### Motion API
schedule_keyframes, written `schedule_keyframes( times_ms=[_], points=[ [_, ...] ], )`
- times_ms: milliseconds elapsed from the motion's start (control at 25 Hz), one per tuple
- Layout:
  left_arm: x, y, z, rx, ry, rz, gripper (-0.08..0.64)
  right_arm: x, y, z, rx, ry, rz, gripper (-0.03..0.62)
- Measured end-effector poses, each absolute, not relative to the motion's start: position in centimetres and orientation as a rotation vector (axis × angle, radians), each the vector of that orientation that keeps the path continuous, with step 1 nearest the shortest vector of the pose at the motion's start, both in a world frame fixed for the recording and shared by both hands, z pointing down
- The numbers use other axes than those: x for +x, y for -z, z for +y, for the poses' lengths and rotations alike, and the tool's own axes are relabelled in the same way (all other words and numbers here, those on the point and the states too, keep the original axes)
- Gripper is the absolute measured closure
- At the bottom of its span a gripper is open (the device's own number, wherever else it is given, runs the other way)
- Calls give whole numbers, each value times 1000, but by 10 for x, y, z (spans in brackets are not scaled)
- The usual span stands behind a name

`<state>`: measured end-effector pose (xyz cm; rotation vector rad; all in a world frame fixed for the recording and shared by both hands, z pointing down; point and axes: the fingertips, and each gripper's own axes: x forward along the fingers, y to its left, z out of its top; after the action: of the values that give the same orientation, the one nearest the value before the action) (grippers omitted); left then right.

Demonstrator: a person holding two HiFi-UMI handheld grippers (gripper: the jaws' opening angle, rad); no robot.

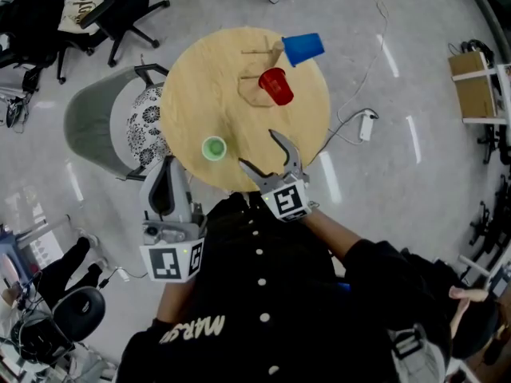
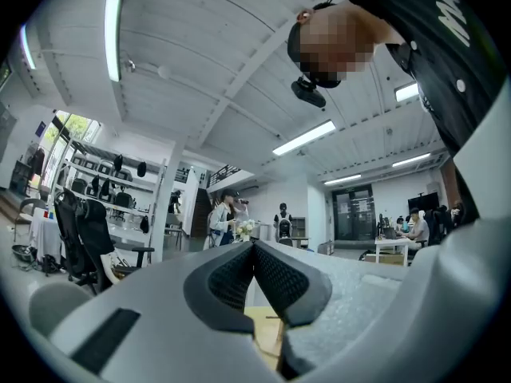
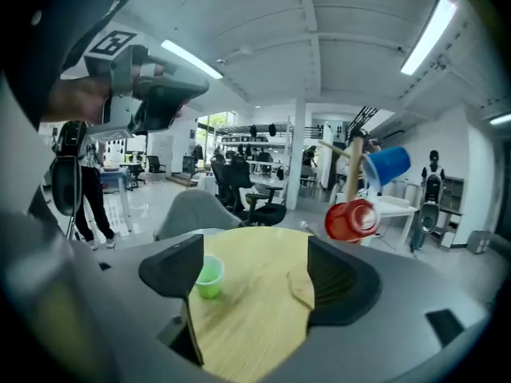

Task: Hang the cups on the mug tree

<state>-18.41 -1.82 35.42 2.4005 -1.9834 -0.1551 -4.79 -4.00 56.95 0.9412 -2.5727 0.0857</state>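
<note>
A round wooden table carries the wooden mug tree at its far side. On its pegs hang a red cup and a blue cup. A green cup stands upright near the table's near-left edge. My right gripper is open over the near edge, empty, to the right of the green cup. In the right gripper view the green cup sits just inside the left jaw, farther off, with the red cup and blue cup beyond on the mug tree. My left gripper is shut and empty, off the table's near-left rim.
A grey chair stands close against the table's left side. A black office chair is at the far left. On the floor to the right lies a power strip with its cable, and a cardboard box sits at the far right.
</note>
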Motion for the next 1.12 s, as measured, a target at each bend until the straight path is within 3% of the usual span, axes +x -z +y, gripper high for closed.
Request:
schedule_keyframes(
  times_ms=[280,640,1040,1080,1120],
  points=[
    [-213,-389,-8,2322,79,-2023,565,-116,-664,-15,575,-112,-2566,149],
    [-239,-444,7,2168,35,-2075,565,-165,-764,-20,463,-114,-2495,147],
    [-257,-473,22,2052,1,-2112,565,-200,-793,-31,437,-116,-2482,149],
    [-258,-474,23,2047,-1,-2114,565,-202,-794,-32,440,-108,-2474,166],
    [-259,-474,23,2041,0,-2117,565,-203,-795,-33,444,-100,-2467,272]
  ],
)
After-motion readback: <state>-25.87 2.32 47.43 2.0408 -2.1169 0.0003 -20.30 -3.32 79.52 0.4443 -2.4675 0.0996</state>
